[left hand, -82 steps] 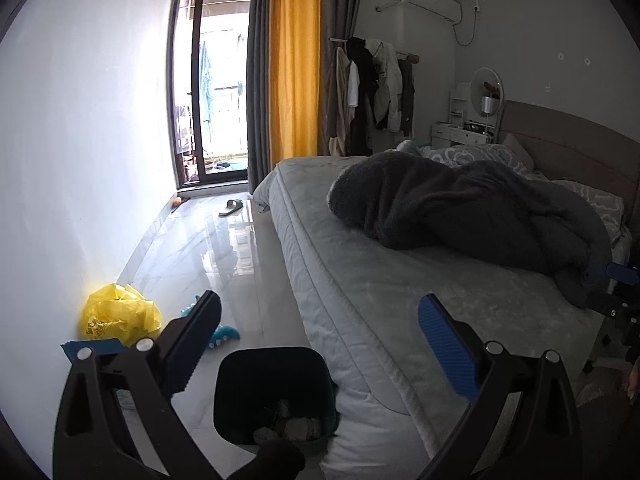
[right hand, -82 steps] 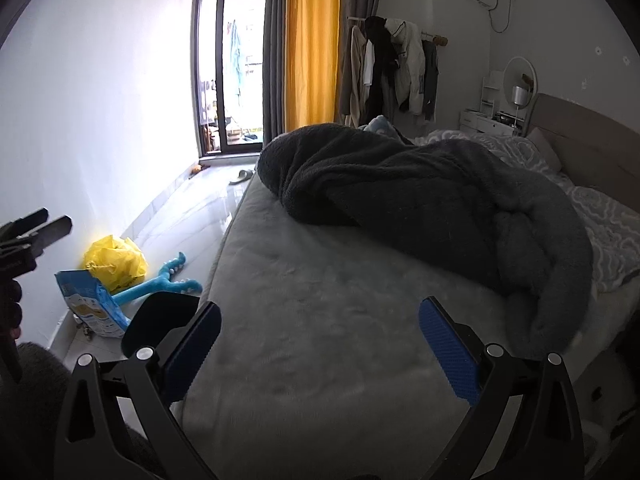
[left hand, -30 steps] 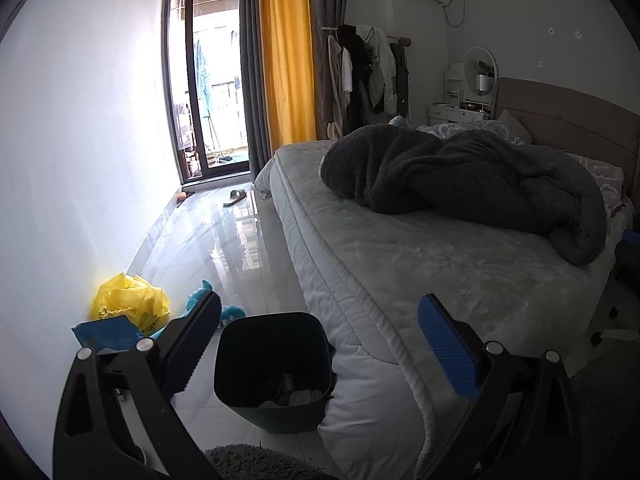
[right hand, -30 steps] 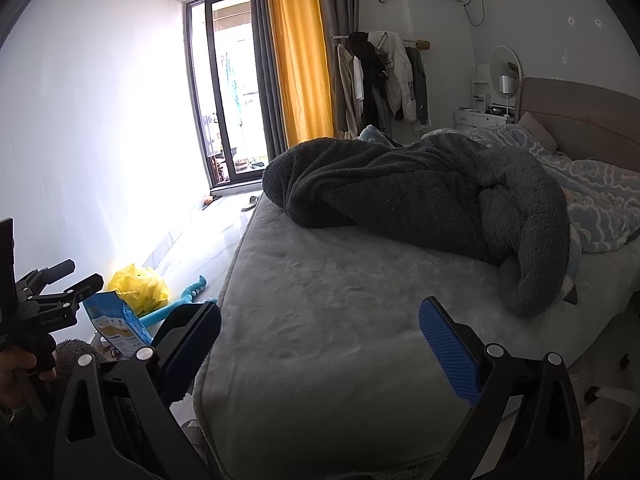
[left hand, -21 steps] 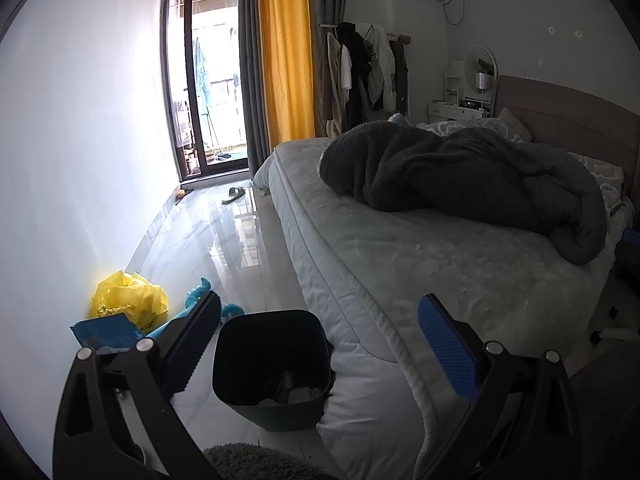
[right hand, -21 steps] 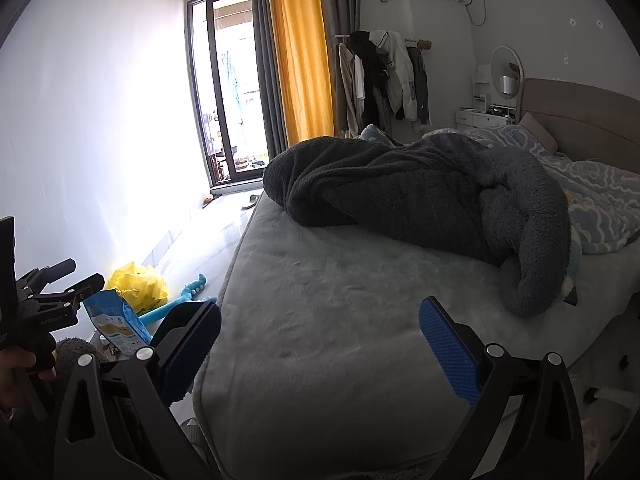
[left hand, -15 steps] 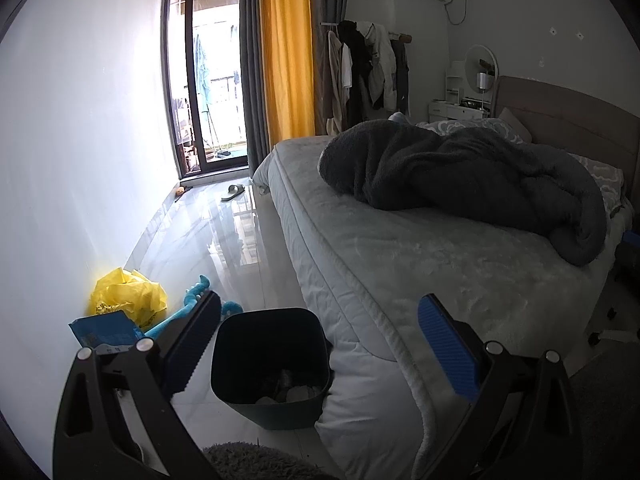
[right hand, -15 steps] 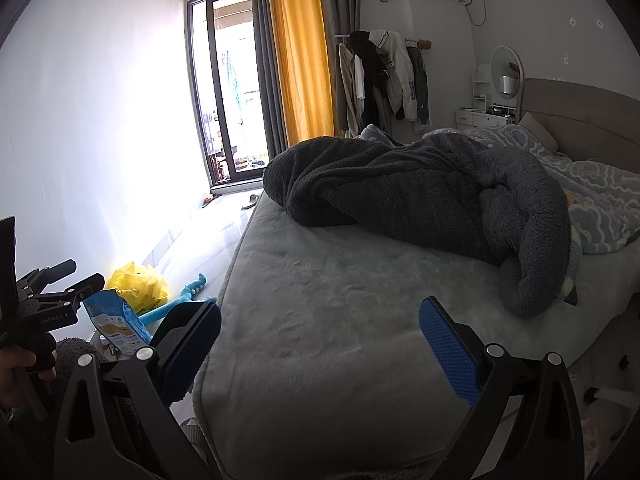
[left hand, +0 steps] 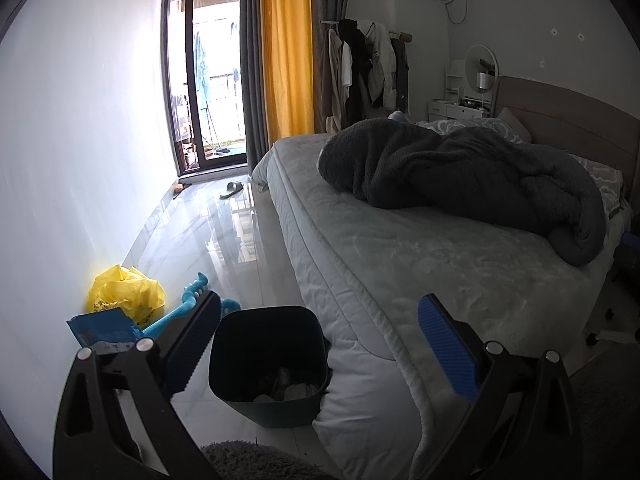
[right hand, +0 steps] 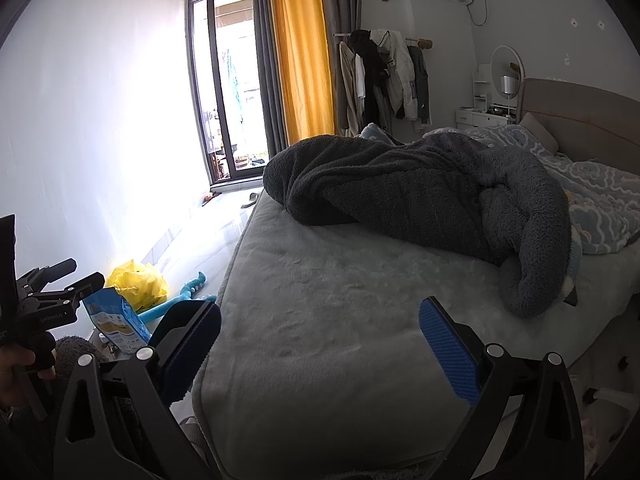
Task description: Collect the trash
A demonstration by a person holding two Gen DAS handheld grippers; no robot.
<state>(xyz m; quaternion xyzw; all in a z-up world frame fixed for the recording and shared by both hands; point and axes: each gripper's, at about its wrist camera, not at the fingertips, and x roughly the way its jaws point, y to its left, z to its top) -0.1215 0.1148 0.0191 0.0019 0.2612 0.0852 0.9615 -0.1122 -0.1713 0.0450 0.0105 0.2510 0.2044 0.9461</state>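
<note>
Left tool [left hand: 320,344] agape, bin [left hand: 269,364] beside bed [left hand: 420,264]

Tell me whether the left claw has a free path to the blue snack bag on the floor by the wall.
Probably yes: the left claw is open and empty, and the blue snack bag lies just ahead-left beside the crumpled yellow plastic bag, with nothing visibly between them.

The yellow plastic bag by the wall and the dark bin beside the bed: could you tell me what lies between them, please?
In the left wrist view, a blue toy lies on the floor between the yellow bag and the bin.
</note>
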